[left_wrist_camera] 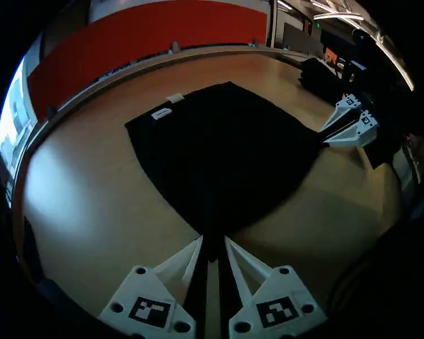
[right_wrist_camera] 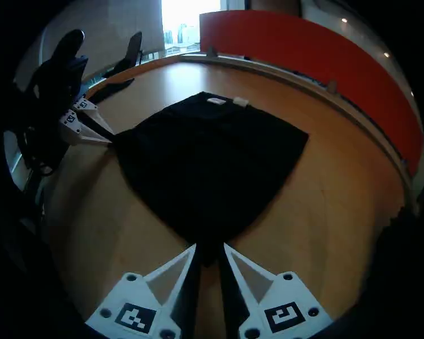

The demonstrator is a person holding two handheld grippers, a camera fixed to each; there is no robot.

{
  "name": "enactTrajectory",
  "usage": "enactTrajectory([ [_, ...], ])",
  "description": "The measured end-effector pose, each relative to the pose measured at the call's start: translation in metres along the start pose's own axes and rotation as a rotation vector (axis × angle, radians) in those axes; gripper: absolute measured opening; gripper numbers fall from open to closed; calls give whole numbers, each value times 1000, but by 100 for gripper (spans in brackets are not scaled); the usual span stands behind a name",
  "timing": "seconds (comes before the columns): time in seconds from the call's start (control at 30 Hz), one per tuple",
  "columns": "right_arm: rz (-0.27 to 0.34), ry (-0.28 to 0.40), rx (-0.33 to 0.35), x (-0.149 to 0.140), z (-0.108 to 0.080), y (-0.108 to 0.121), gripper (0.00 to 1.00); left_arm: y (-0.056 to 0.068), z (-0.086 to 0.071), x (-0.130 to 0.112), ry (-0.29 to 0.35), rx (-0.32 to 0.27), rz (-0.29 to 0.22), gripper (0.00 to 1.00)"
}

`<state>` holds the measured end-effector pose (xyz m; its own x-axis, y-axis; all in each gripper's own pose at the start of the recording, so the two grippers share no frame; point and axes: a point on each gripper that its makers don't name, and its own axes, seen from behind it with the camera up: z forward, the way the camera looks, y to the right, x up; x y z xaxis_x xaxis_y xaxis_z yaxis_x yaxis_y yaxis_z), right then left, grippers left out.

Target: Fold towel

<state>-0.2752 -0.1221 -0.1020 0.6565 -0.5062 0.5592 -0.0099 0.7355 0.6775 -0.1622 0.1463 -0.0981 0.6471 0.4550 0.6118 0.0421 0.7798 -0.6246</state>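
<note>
**Matt cloth on a smooth wooden counter**

The towel (left_wrist_camera: 223, 152) is black cloth, matt, with small white tags (left_wrist_camera: 162, 113) at its far edge. The counter (left_wrist_camera: 87, 203) looks like pale wood, smooth with a faint sheen. The left claw (left_wrist_camera: 213, 254) and right claw (right_wrist_camera: 209, 251) are matt white plastic. The far panel (left_wrist_camera: 155, 39) is matt red.

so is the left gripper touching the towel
Touching. The left gripper view shows a corner of the towel pinched between the fingers of the left gripper.

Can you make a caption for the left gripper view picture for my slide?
The left gripper and right gripper each pinch a corner of a black towel lying on a wooden table.
</note>
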Motion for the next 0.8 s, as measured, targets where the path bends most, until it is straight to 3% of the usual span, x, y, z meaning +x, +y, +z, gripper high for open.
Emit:
enactTrajectory([
  [0.27, 2, 30, -20, 10, -9, 5, 19, 3, -8, 6, 1, -6, -54, 9],
  [0.8, -3, 130, -47, 54, -62, 6, 19, 9, -59, 46, 75, 24, -113, 9],
])
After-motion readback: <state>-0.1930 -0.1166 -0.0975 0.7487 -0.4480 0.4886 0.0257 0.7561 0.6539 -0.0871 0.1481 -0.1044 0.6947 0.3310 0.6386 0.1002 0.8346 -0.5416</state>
